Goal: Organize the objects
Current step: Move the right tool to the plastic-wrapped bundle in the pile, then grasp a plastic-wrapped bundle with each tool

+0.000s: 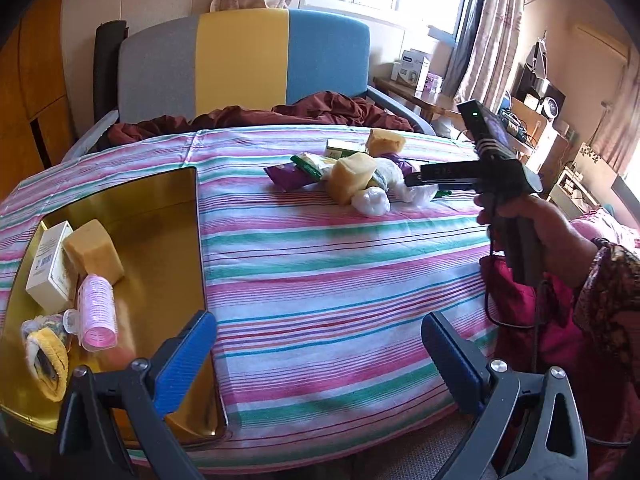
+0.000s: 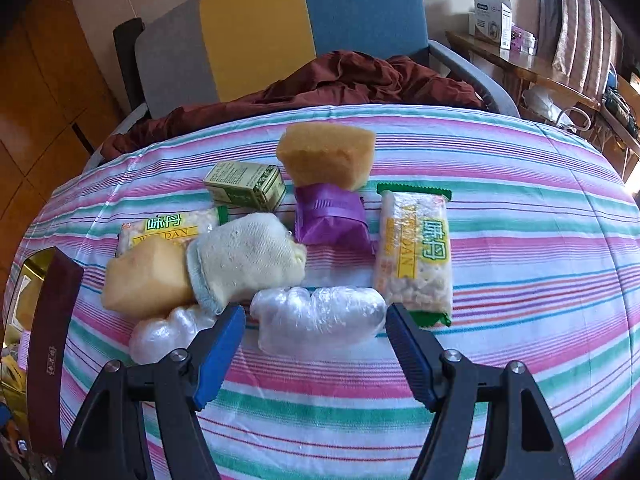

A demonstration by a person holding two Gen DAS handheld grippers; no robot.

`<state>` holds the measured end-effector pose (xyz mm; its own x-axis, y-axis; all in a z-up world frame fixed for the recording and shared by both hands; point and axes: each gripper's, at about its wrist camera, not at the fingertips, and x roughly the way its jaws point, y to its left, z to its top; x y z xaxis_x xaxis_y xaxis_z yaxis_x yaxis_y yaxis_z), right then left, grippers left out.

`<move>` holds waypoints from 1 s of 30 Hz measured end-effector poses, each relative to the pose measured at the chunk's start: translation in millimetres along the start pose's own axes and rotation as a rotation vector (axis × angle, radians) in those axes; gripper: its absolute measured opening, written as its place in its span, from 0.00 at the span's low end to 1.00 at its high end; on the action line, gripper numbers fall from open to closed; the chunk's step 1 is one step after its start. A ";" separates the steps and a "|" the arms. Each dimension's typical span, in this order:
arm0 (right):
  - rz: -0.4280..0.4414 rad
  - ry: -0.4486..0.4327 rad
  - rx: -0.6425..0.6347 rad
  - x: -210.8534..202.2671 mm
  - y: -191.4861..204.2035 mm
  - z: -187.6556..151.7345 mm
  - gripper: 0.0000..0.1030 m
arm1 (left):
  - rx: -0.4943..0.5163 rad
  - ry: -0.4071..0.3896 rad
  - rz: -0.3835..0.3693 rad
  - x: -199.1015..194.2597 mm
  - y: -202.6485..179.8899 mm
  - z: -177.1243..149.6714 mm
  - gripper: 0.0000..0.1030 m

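**Plastic-wrapped bundle next, right side**

We note the counter point(image 2: 520, 240) under a striped cloth, with the gold tray point(image 1: 160, 216) at its left edge already holding a few things. The loose pile lies mid-counter. Nearest it, the right hand-held gripper point(image 2: 316, 332) stands wide, its jaws flanking the plastic-wrapped bundle point(image 2: 320, 316). We judge the bundle light, soft and slippery; best pinched across its middle. The left hand-held gripper point(image 1: 320, 344) hangs wide and empty beside the tray.

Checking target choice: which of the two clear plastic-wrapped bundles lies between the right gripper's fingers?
The larger plastic-wrapped bundle, lying crosswise in front of the open right gripper. The smaller bundle sits left, outside the fingers, beside the sponge.
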<state>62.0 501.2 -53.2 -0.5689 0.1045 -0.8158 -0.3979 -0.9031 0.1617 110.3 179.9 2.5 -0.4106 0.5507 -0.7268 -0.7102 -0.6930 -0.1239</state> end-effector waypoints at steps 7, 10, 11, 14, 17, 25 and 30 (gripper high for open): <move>0.022 0.029 -0.020 11.9 2.0 -7.8 0.63 | 0.041 0.028 0.003 15.6 -14.4 6.0 1.00; 0.016 0.042 -0.047 13.1 9.5 -8.8 0.60 | 0.038 0.052 -0.012 24.9 -17.0 8.2 1.00; 0.014 0.051 -0.061 14.0 12.6 -9.3 0.59 | 0.036 0.060 -0.015 27.8 -17.3 8.5 1.00; -0.004 0.079 -0.091 14.2 20.6 -12.1 0.55 | 0.024 0.084 -0.013 38.2 -17.1 10.7 1.00; 0.000 0.109 -0.068 12.6 20.6 -14.1 0.53 | 0.005 0.104 -0.014 48.3 -15.4 13.7 1.00; -0.006 0.158 0.039 4.3 -0.6 -16.7 0.51 | -0.097 0.106 -0.032 80.6 -19.4 34.8 1.00; -0.022 0.168 0.094 1.6 -16.5 -16.1 0.51 | -0.087 0.097 -0.029 108.2 -30.7 53.4 1.00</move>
<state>79.2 509.5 -66.1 -0.4345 0.0463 -0.8995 -0.4791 -0.8576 0.1873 57.1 285.7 -36.2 -0.3302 0.5264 -0.7835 -0.6668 -0.7176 -0.2011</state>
